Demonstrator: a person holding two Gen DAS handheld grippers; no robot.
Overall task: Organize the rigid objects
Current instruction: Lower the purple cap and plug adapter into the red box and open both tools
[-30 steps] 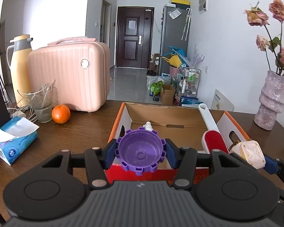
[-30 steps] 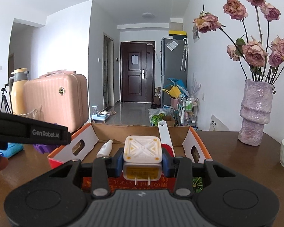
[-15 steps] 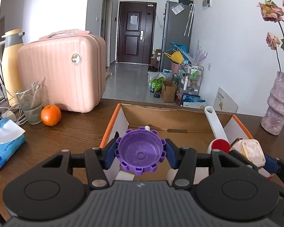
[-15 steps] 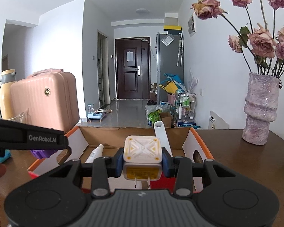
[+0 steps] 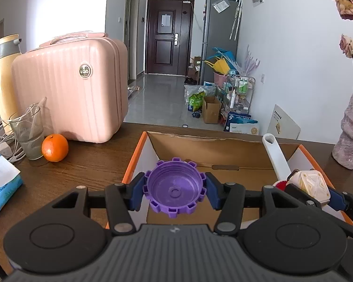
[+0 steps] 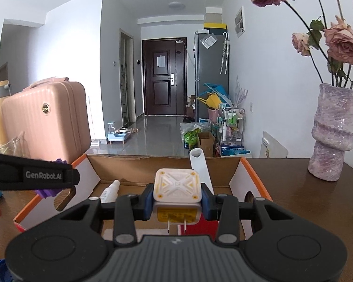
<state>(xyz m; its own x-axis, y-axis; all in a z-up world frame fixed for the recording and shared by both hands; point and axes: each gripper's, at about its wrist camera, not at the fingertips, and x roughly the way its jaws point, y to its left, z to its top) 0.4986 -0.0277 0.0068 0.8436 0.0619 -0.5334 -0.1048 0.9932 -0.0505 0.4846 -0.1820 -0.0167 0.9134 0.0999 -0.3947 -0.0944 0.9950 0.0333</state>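
My left gripper (image 5: 175,191) is shut on a purple toothed bottle cap (image 5: 175,188), held above the left part of an open cardboard box (image 5: 214,144) with orange edges. My right gripper (image 6: 177,201) is shut on a white and yellow plug adapter (image 6: 177,184), prongs toward the camera, held over the same box (image 6: 153,162); the adapter also shows in the left wrist view (image 5: 309,184). Inside the box lie a white-handled lint roller with a red head (image 6: 200,166) and a small white bottle (image 6: 109,191).
A pink suitcase (image 5: 70,89), a yellow thermos (image 5: 2,75), a glass (image 5: 28,134), an orange (image 5: 54,148) and a blue tissue pack (image 5: 0,185) stand on the wooden table left of the box. A purple vase with dried roses (image 6: 334,131) stands right.
Both grippers have moved forward over the box with their objects. The box looks closer and lower in both views. Both grips are unchanged.
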